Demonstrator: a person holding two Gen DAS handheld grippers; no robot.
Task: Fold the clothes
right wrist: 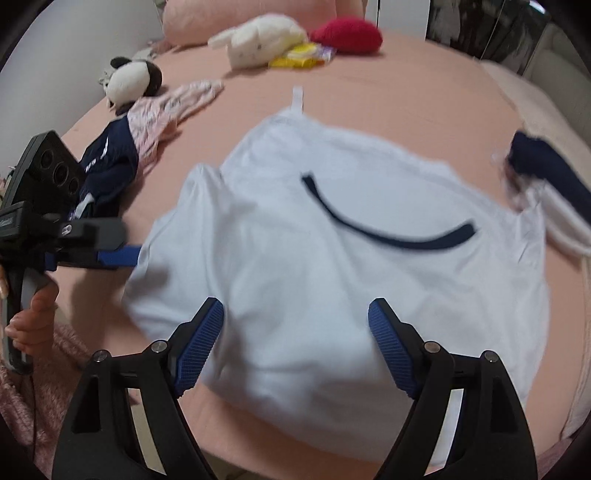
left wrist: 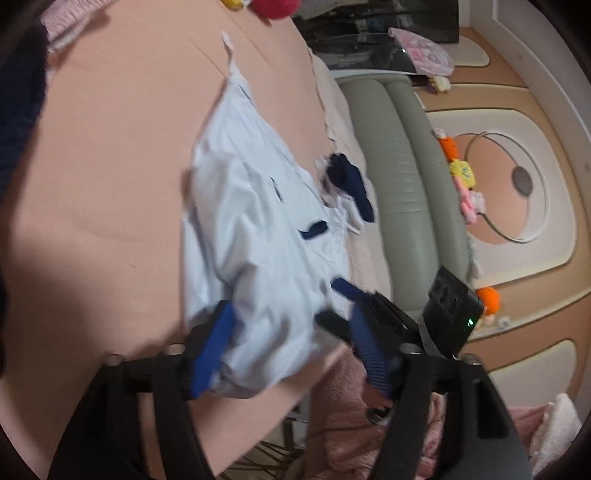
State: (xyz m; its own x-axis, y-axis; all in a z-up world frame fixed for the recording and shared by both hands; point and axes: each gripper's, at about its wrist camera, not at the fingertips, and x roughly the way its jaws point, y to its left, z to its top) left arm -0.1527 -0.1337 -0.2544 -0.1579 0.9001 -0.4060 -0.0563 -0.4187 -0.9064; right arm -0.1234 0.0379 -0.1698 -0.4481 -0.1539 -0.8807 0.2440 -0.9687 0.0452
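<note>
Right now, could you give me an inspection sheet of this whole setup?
Surface: pink bed sheet.
Job's things: pale blue garment spread out, dark strap across it.
Clutter: white plush, black-and-white plush, red cushion, navy and pink clothes.
Grippers: left hand-held gripper open around the garment's edge; right hand-held gripper open over the garment.
Cables: nothing seen.
Surroundings: grey-green sofa, patterned floor.

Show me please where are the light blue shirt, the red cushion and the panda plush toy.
light blue shirt [right wrist: 332, 280]: right wrist view, middle of its spread body.
red cushion [right wrist: 347, 34]: right wrist view, centre of its top.
panda plush toy [right wrist: 129, 79]: right wrist view, its white head.
</note>
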